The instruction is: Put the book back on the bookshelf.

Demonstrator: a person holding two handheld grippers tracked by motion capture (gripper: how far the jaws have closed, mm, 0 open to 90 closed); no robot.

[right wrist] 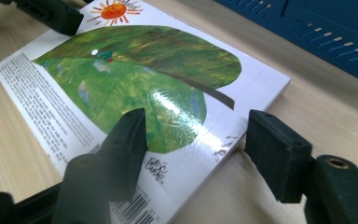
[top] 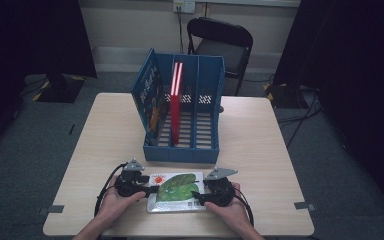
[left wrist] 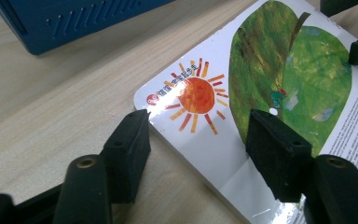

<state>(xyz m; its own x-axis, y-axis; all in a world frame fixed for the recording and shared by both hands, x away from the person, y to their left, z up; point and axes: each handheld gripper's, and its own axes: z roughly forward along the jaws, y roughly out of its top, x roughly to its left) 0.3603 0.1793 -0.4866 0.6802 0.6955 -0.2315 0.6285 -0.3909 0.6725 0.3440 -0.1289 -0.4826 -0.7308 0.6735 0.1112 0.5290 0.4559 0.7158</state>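
A picture book (top: 175,191) with a green leaf and an orange sun on its white cover lies flat near the table's front edge. My left gripper (top: 147,189) is at its left end and my right gripper (top: 200,196) at its right end, each held in a hand. In the left gripper view, the left gripper (left wrist: 198,135) straddles the book's (left wrist: 261,84) corner, one jaw over the cover and one over bare wood, pads not pressing. In the right gripper view, the right gripper (right wrist: 196,135) straddles the book's (right wrist: 144,70) edge the same way. Both stand open.
A blue file rack (top: 180,150) with several slots stands mid-table just behind the book, with a red book (top: 175,112) upright in a middle slot. The wooden table (top: 260,150) has bare room left and right of the rack. A black chair (top: 225,45) stands beyond the far edge.
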